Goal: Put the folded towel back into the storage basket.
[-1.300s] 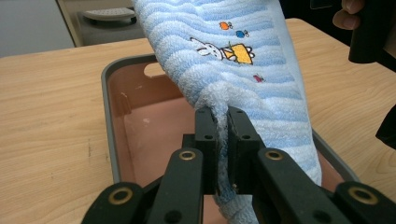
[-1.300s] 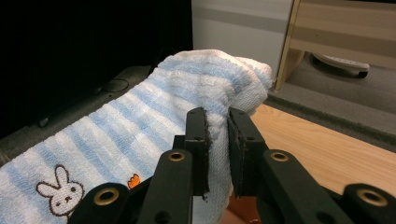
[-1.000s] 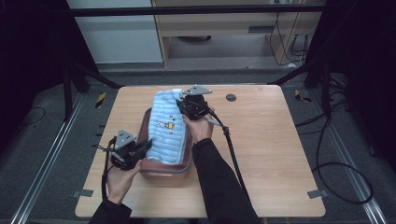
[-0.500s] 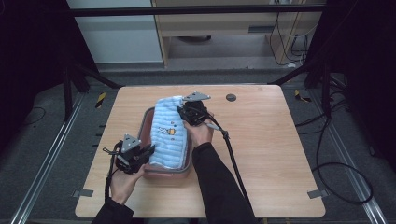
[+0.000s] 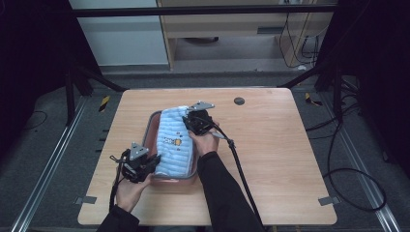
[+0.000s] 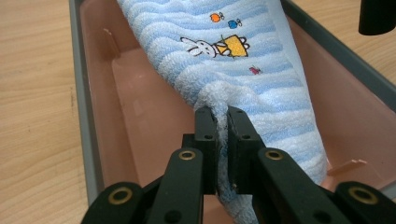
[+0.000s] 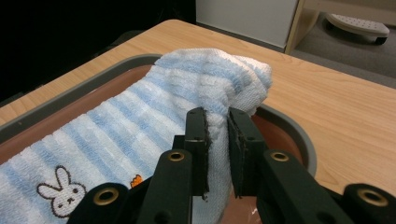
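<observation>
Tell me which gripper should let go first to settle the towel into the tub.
Probably left. The left gripper pinches the striped towel low inside the pink tub, while the right gripper holds its end bunched above the far rim.

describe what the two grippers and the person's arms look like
Both the left gripper and the right gripper are black, with two flat jaws on linked bars set with brass-ringed pivots. Each carries a grey three-cornered plate on top. A black cable trails from the right one. The person wears dark long sleeves.

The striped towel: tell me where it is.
In the high view, the striped towel lies lengthwise in the pink tray at table centre, each end pinched by a hand-held gripper.
</observation>
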Demonstrator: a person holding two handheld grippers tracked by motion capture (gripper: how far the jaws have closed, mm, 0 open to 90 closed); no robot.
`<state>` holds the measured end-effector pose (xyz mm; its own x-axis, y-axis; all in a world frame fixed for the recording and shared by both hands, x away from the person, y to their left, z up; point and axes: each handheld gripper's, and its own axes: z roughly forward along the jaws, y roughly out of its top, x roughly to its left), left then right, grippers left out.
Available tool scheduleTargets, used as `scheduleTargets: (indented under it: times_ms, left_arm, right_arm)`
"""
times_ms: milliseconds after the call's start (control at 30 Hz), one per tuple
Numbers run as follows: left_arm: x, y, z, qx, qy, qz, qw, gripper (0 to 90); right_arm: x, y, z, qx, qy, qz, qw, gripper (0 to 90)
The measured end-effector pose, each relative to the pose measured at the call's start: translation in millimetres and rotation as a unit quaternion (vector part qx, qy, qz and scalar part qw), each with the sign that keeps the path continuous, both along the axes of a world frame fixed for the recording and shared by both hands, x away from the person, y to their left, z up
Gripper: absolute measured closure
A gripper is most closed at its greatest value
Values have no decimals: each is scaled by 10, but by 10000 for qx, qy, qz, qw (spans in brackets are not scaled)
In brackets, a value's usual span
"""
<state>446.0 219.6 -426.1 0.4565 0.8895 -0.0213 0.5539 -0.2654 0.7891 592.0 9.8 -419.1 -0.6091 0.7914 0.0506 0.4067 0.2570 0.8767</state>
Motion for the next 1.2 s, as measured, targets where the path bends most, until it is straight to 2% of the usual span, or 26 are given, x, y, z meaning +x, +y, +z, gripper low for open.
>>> scheduleTargets:
  times_ms: [133, 467, 633, 767, 833, 967, 1167, 1200]
  left_arm:
    - [7, -15, -45, 52, 60, -9, 10000, 843]
    - [12, -24, -85, 92, 107, 63, 9999, 829]
    - [17, -39, -88, 103, 186, 84, 9997, 761]
    - [17, -32, -82, 136, 139, 166, 9997, 687]
    - [19, 0, -65, 111, 107, 210, 9997, 650]
    - [8, 65, -3, 25, -65, 255, 9997, 583]
    - [-22, 157, 121, -136, -304, 253, 9991, 471]
    - [-25, 162, 130, -163, -329, 238, 9990, 445]
  right_arm:
    - [0, 8, -56, -99, 53, 5, 9999, 793]
    - [11, -10, -190, -153, 215, -45, 9996, 782]
    - [30, -5, -231, -303, 298, -42, 9991, 728]
    - [34, -5, -252, -412, 386, -17, 9984, 661]
    - [23, -13, -240, -441, 272, -50, 9986, 642]
    - [-12, -57, -164, -286, 159, -111, 9994, 590]
    - [-116, -222, 18, -24, -61, -238, 9997, 438]
    - [-136, -259, 42, 28, -44, -261, 9996, 403]
